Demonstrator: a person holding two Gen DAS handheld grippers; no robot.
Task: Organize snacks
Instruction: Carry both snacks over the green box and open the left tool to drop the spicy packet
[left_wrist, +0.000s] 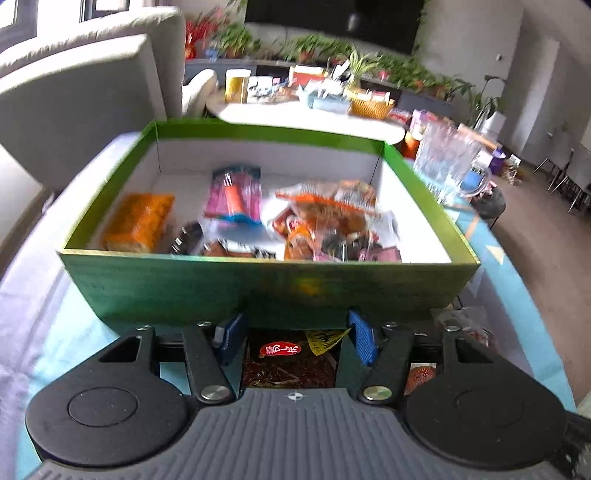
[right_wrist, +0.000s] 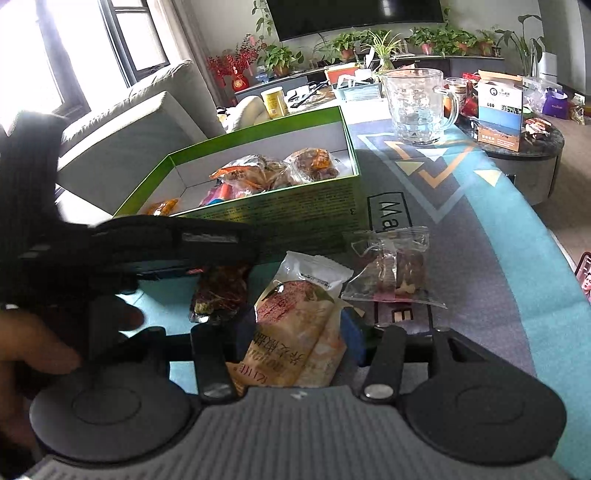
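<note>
Beside one green box (right_wrist: 280, 218), three snack packets: dark (right_wrist: 218, 291), beige (right_wrist: 295, 325), clear (right_wrist: 395, 266).

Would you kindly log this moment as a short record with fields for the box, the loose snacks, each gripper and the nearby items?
box: green box, lid off, several snack packets inside
loose snacks: dark red packet, beige packet, clear bag, all on the patterned mat
left gripper: over the dark red packet, pads apart from it
right gripper: beige packet between its fingers, grip unclear
nearby: glass mug beyond the box
</note>
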